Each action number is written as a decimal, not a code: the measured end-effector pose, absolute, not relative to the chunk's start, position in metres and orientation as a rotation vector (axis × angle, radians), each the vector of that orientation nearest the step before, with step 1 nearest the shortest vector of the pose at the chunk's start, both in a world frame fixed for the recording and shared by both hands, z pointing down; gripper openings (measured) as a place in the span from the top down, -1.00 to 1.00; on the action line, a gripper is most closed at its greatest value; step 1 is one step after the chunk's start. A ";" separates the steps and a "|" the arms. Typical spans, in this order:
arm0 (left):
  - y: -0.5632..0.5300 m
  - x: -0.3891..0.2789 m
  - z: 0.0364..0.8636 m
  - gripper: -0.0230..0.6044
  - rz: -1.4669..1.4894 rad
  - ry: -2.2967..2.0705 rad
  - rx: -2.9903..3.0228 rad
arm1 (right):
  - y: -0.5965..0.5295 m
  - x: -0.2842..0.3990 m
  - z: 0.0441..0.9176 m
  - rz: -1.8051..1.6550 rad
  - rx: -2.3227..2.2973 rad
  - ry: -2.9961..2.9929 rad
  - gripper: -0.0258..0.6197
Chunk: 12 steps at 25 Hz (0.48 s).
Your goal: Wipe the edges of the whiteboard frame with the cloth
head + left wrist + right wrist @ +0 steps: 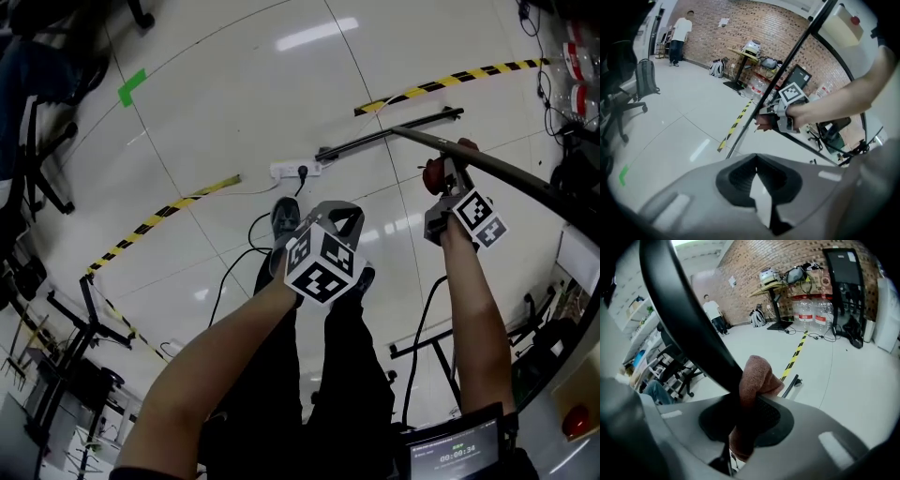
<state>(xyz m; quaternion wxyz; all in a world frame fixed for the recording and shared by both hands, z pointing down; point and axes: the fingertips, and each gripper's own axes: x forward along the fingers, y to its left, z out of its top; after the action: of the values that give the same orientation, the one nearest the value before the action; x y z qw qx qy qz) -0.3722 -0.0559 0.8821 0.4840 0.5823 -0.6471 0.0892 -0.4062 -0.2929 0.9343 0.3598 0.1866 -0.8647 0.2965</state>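
Held the cloth [757, 376] pinched in the right gripper [446, 184], jaws closed partway on the folded bulk, a rounded dusty-red wad poking out past the tips. Found that wad lying against the dark frame edge [684, 319], seemingly touching it, high at the right of the head view on the slanting bar above the floor [234, 112]. Carried the left gripper [756, 164] low and well apart from the frame edge, closed together at the tips with nothing between them, aimed down at the pale floor.

Judged the wipe to be in progress along that edge, with much of it likely left to do. Noted several ways to go wrong from here. Could lose contact: a narrow bar and only a small wad bearing on it, so easy, with any sideways drift, to slide off and leave a stretch unwiped. Could drag the cloth out of the jaws by pressing too hard, through friction on the bar working against a grip on soft, squashy fabric. Could knock hard gripper plastic on the frame edge by tilting, given so little cloth ahead of the tips. Could rock the whole thing, lacking a second hand to steady it.
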 end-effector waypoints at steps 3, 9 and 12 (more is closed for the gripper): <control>-0.063 -0.371 0.879 0.91 0.220 -1.570 1.467 | -0.284 -0.406 0.929 0.993 0.439 -2.248 0.72; -0.069 -0.411 0.871 0.91 0.172 -1.592 1.481 | -0.217 -0.398 0.888 1.241 0.109 -2.257 0.72; -0.092 -0.425 0.847 0.87 -0.045 -1.504 1.536 | -0.181 -0.396 0.854 1.229 -0.161 -2.247 0.72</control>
<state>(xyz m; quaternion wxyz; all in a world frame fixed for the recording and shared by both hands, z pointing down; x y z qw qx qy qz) -0.4248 -0.0917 0.8472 0.4757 0.6285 -0.6151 -0.0184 -0.3963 -0.1807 0.8539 0.2836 -0.0603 -0.8397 0.4592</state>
